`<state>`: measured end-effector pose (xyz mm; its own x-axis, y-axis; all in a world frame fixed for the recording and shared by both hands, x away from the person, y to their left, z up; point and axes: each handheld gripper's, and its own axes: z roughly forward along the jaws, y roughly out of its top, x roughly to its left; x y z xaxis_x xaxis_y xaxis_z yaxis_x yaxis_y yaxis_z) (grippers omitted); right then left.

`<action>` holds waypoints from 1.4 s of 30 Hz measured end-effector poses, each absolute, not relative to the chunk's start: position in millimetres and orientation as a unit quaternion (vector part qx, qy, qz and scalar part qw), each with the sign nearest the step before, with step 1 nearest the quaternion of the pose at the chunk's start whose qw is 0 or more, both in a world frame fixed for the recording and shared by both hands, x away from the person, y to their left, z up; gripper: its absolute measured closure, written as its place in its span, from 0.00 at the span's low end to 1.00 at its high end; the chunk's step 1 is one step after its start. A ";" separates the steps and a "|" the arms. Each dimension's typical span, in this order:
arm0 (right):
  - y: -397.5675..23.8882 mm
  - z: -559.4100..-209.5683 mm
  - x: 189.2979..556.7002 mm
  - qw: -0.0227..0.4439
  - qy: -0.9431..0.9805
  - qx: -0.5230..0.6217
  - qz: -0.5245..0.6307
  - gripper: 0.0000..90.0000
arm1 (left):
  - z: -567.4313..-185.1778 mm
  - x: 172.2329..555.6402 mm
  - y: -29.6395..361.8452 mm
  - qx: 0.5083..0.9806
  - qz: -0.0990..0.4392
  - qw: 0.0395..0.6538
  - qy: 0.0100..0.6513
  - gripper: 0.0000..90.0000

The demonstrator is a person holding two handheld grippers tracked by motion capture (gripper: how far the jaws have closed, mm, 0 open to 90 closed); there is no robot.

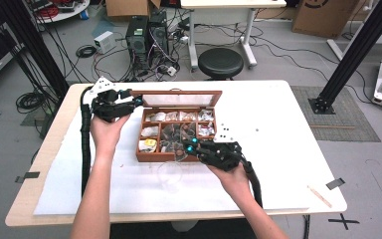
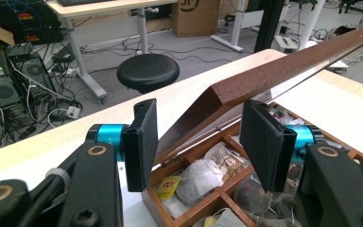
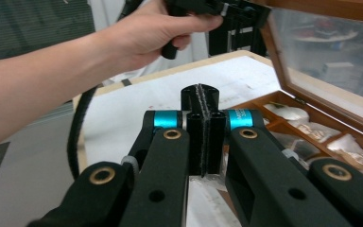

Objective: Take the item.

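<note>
White cloth covers the table (image 1: pixel 278 149), and behind it the floor is full of cables, computer boxes and one black stool (image 1: pixel 221 62); one wooden tea box (image 1: pixel 176 132) sits near the middle of the table, a bit toward the left edge, with its glass lid (image 1: pixel 179 99) standing up at the back; the left gripper (image 1: pixel 129 104) is at the lid's left corner, and in the left gripper view its jaws stand apart with the lid's wooden edge (image 2: pixel 283 71) between them, though I cannot tell if the pads press on it, so I think this hand keeps the lid up; the right gripper (image 1: pixel 191 148) is at the front edge of the box, and its jaws are pressed together, maybe on a thin clear wrapper, but that is too hard to see; the step looks like picking one tea bag out; next the right hand should lift clear without bumping the box; I count one box, one lid, two grippers, and nine little compartments of tea bags (image 1: pixel 179 130), too many bags to count.
</note>
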<state>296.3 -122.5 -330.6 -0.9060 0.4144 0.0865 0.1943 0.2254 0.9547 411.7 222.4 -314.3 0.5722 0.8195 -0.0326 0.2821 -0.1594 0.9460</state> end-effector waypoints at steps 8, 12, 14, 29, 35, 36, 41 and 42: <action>-114.9 -333.1 287.6 0.079 0.783 0.177 0.590 1.00 | -314.2 411.5 222.2 0.717 0.258 0.521 0.384 0.53; -111.3 -335.9 284.4 0.072 0.787 0.171 0.588 1.00 | -314.3 411.5 222.1 0.717 0.257 0.521 0.384 0.53; -109.3 -337.8 283.4 0.069 0.790 0.168 0.586 1.00 | -314.3 411.5 222.1 0.717 0.257 0.521 0.384 0.53; -99.0 -354.9 283.0 0.052 0.805 0.165 0.568 1.00 | -315.1 411.0 222.2 0.717 0.256 0.522 0.384 0.53; -93.7 -360.7 283.2 0.049 0.811 0.163 0.560 1.00 | -315.4 411.0 222.2 0.717 0.256 0.523 0.384 0.53; -92.6 -361.9 282.9 0.047 0.813 0.163 0.557 1.00 | -315.5 410.9 222.3 0.717 0.256 0.523 0.383 0.53; -91.6 -364.6 283.4 0.047 0.815 0.163 0.554 1.00 | -315.7 410.7 222.3 0.717 0.256 0.522 0.383 0.53; -91.6 -365.3 283.4 0.047 0.816 0.166 0.552 1.00 | -315.7 410.7 222.3 0.717 0.256 0.522 0.383 0.53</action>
<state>283.4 -91.6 -365.3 -0.9404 0.3229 0.1063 0.2189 0.3360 0.9161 410.7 222.3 -315.7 0.5748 0.8177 -0.0329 0.2822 -0.1602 0.9459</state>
